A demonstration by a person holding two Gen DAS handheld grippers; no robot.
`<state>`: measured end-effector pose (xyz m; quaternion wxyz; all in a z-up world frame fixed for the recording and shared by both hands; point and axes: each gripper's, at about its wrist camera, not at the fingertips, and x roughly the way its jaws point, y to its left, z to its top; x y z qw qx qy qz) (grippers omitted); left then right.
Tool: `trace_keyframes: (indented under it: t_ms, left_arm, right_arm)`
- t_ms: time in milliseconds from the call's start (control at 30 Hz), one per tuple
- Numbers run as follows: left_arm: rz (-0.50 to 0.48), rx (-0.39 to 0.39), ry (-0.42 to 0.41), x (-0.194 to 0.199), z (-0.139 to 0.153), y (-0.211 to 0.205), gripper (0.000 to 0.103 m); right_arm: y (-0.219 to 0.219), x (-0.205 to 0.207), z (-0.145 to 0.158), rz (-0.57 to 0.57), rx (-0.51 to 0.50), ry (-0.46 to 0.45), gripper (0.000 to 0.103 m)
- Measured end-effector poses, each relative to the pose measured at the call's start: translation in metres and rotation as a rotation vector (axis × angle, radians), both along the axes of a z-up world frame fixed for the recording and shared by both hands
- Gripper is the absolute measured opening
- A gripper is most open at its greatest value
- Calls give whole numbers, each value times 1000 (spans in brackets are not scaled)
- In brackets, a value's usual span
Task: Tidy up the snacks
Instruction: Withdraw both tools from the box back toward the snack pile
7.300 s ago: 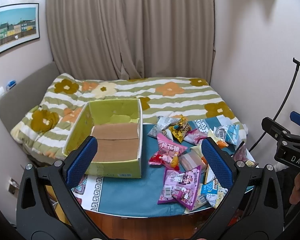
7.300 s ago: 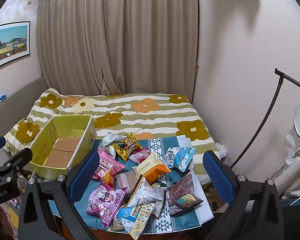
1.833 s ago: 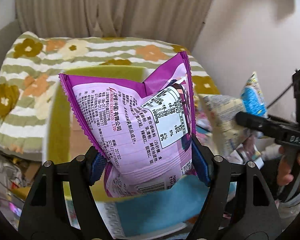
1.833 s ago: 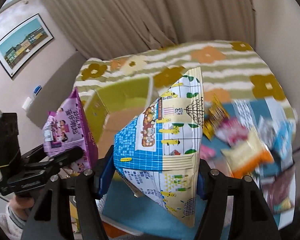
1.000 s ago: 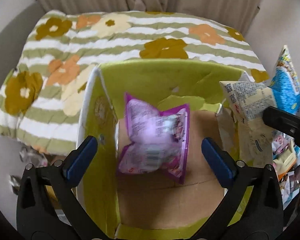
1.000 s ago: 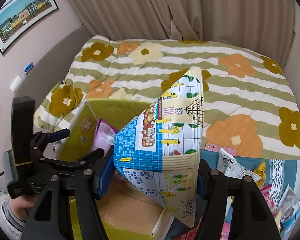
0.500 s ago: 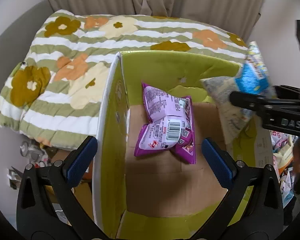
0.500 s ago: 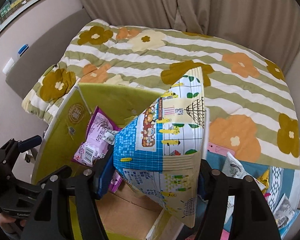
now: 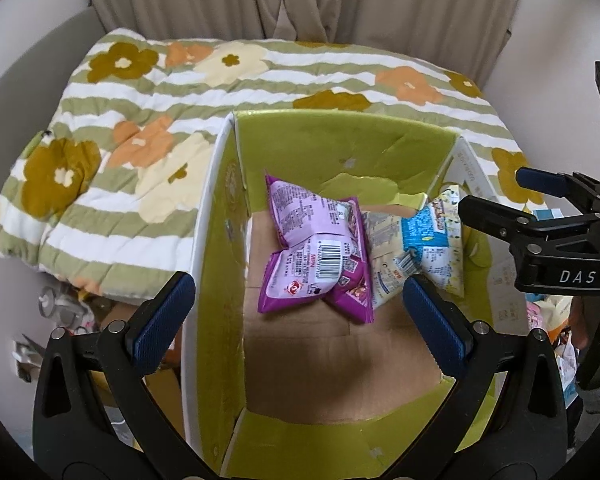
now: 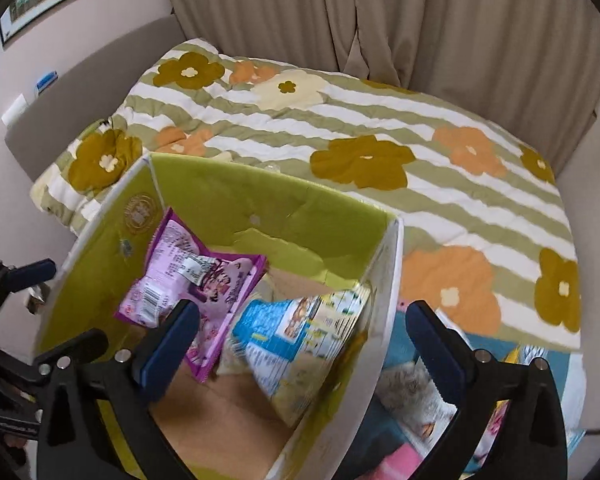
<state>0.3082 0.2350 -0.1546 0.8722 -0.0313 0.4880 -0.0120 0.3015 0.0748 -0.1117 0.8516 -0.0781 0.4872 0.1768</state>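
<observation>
And the right gripper [image 10: 302, 342] lets go: its fingers have just sprung wide, nothing pinched between them, and the blue-and-cream packet [image 10: 300, 336] tumbles into the green cardboard box [image 10: 228, 194], low centre of the right wrist view. It lands against the box's right wall, touching the purple packet [image 9: 320, 256] already lying mid-box on the brown floor panel. The left gripper [image 9: 298, 320] hovers over the box too, fingers spread and empty.

The job now, I'd say, is a clean exit: lift the right fingers straight up so they don't snag the packet's crimped edge or knock the thin box wall. Both packets are glossy, puffy foil pillows that are slippery and easily crushed, so the next one wants a light pinch at a seam. More snacks [image 10: 412, 396] wait on the desk at lower right, blurred. Behind, a quilted flowery bedspread [image 9: 148, 128] and pleated beige curtains [image 10: 420, 16].
</observation>
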Motion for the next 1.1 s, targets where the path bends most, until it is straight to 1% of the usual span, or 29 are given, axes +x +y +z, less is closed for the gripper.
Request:
trace_keyframes:
  t_ms: [67, 167, 333, 633, 767, 933, 1100]
  left_arm:
    - [-4, 2, -21, -6, 9, -1, 103]
    - [-6, 6, -49, -17, 24, -1, 103]
    - [-12, 23, -103, -42, 48, -2, 103]
    - [-23, 24, -176, -95, 83, 1, 103]
    - [-58, 29, -199, -122, 93, -3, 103]
    - [-114, 30, -237, -152, 102, -16, 103]
    - [-186, -22, -264, -172, 108, -43, 103]
  right_arm:
    - [-1, -6, 8, -9, -1, -20, 102]
    - [-4, -16, 24, -26, 25, -49, 102]
    - [-3, -39, 48, -43, 41, -91, 102]
    - [-7, -101, 88, -85, 47, -177, 102]
    - [-19, -132, 100, -147, 91, -208, 103]
    - [-34, -172, 105, -227, 104, -236, 103]
    - [-59, -210, 110, -295, 68, -260, 103]
